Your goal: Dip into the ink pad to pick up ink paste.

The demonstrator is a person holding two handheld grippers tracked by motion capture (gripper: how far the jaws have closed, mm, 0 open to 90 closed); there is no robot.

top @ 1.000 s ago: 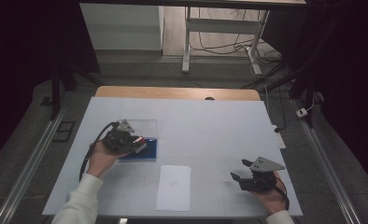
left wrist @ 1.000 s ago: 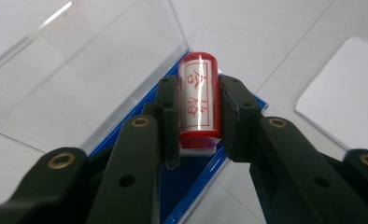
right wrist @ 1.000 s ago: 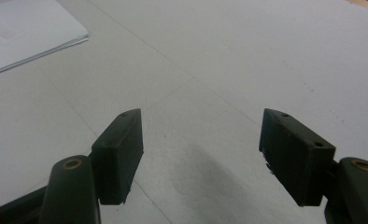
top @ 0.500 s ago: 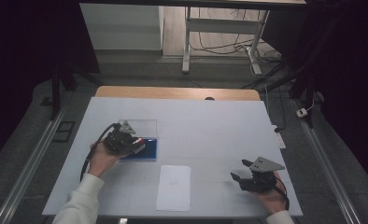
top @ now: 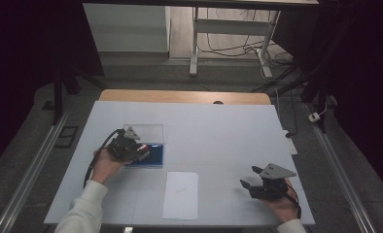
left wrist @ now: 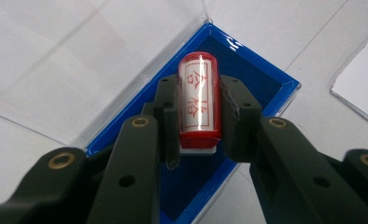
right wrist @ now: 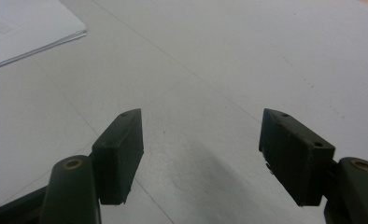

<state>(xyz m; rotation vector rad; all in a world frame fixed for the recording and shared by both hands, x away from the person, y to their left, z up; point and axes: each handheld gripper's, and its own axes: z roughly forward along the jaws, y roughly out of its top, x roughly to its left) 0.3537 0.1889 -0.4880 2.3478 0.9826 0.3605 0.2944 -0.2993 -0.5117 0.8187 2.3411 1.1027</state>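
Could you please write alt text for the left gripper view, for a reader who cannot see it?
The left tool grips a red stamp with red characters on its white label, over an open blue ink pad case. The case sits on a white table.

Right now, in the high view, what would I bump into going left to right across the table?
Left gripper holding the red stamp over the blue ink pad case → white paper sheet → right gripper, fingers apart.
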